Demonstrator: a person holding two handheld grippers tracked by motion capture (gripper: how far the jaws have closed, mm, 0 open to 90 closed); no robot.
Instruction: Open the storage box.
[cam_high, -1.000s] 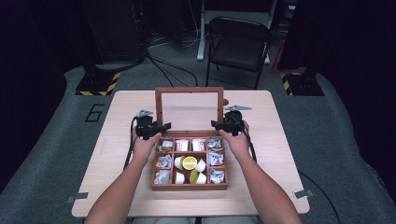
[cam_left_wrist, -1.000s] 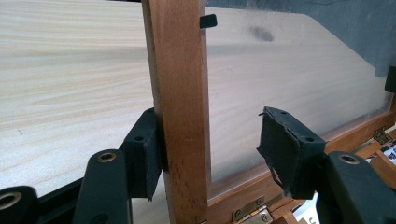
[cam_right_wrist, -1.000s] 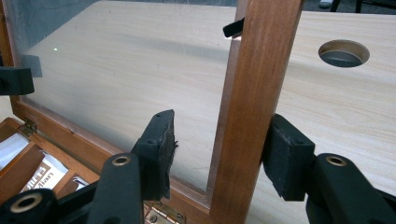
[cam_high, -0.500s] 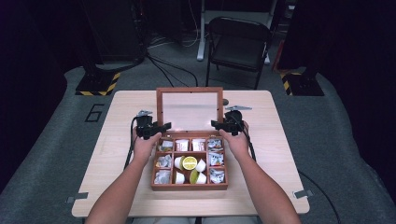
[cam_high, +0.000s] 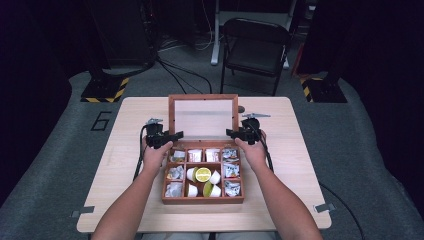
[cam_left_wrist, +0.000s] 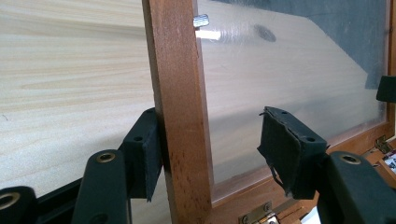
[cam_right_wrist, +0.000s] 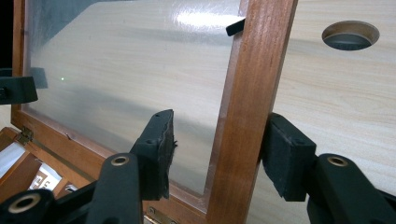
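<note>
A wooden compartment box sits mid-table with its glass-paned lid standing upright. Its compartments hold lime halves, small white cups and wrapped packets. My left gripper straddles the lid's left rail. The outer pad touches the wood and the inner pad stands off it, in front of the pane. My right gripper straddles the right rail the same way. There the outer pad is against the wood and the inner pad is apart from it. Both left gripper and right gripper are open.
A round hole is cut in the tabletop just right of the lid. Brass hinges join lid and box. A black folding chair stands beyond the table's far edge. Cables trail from both grippers toward the person.
</note>
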